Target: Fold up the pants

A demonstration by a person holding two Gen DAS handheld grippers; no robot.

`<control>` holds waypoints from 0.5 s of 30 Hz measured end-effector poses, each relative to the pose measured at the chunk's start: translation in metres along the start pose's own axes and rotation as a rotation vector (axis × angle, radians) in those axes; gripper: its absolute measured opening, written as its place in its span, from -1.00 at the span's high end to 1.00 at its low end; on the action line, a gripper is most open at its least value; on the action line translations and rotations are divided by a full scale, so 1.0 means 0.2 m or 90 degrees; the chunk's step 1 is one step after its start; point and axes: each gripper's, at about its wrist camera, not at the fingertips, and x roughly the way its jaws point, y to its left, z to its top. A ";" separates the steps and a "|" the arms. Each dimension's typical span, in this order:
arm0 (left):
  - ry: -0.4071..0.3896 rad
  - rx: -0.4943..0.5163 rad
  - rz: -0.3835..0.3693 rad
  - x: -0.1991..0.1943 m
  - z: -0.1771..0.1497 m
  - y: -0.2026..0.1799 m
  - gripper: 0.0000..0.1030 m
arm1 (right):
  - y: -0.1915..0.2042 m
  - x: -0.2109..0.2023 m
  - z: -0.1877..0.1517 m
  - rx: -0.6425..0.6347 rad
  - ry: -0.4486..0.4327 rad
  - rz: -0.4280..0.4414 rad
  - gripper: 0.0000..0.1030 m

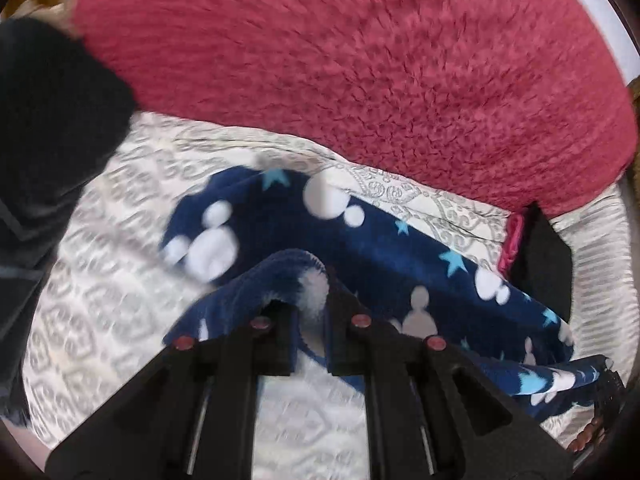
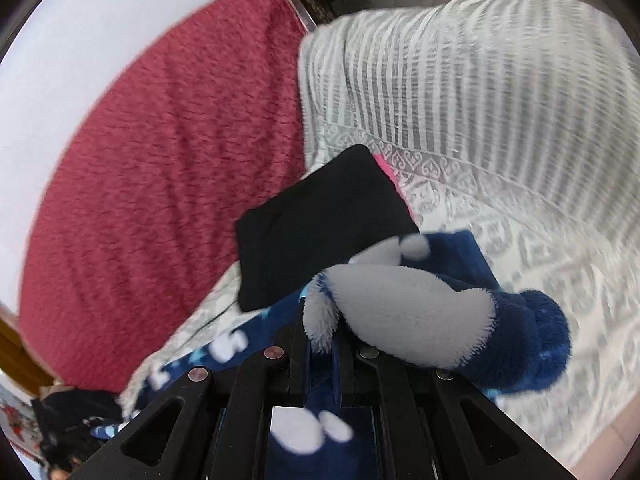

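left wrist view: the left gripper (image 1: 310,312) is pinched shut on a raised fold of the navy fleece pants (image 1: 360,240), the ones printed with white mouse heads and light blue stars. a hump of the fabric bulges up between the black fingers (image 1: 348,320). the rest of the pants trails away right across the white and grey patterned bedspread (image 1: 100,280). a fuzzy red blanket (image 1: 340,60) fills the top, a dark garment (image 1: 48,120) hangs at the left edge, and a black folded item (image 1: 540,256) sits at far right.

right wrist view: the right gripper (image 2: 322,356) is clamped on the pants (image 2: 520,344) too, fleece bunched thick over the fingertips and lifted off the bedspread (image 2: 540,248). just beyond lies the black folded item (image 2: 320,216) with a pink edge, the red blanket (image 2: 160,160) at left and a striped pillow (image 2: 480,72) at upper right.
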 end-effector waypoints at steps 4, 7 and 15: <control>0.035 0.041 0.055 0.32 0.18 -0.18 0.78 | -0.01 0.34 0.12 0.003 0.044 -0.049 0.86; 0.071 0.054 0.086 0.54 0.25 -0.24 0.70 | -0.03 0.57 0.16 -0.012 0.086 -0.091 0.80; 0.131 0.138 0.092 0.76 0.26 -0.23 0.52 | -0.04 0.82 0.13 -0.118 0.165 -0.154 0.68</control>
